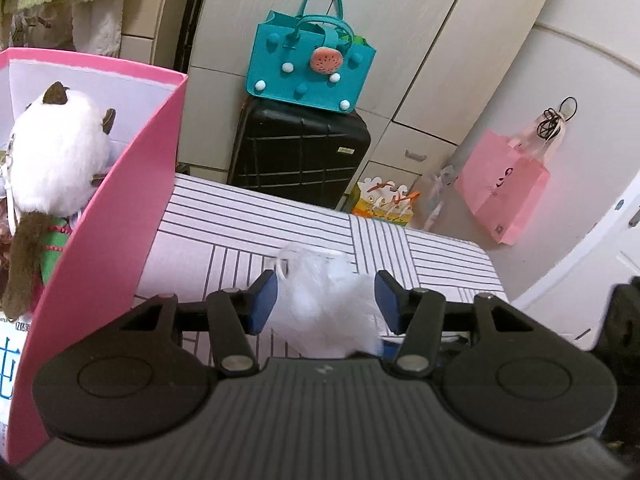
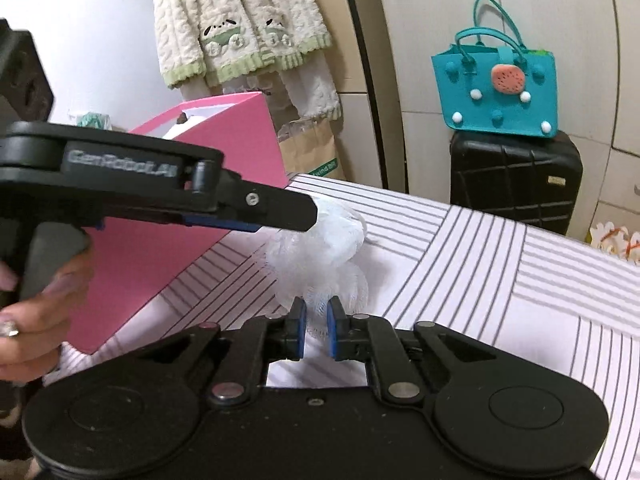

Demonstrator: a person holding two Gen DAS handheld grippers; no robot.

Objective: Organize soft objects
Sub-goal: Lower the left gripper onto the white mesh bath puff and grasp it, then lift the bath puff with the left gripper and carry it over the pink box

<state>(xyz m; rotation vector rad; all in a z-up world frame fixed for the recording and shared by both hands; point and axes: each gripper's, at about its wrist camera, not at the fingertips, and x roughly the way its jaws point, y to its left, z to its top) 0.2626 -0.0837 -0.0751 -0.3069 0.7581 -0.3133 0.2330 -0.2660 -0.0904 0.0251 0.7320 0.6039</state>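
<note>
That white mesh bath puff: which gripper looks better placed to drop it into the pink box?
Probably the left gripper: the white mesh bath puff sits between its blue pads, with the pink box right beside it. The right gripper is shut below the puff.

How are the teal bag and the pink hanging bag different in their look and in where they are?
The teal bag stands upright on the black suitcase; the pink hanging bag hangs tilted against the white cupboard.
The teal bag carries pom-poms and a watermelon-slice patch; the pink hanging bag looks nearly plain, with only small dark marks.
The teal bag holds a stiff box shape; the pink hanging bag looks flat and thin.
Both have handles.
</note>
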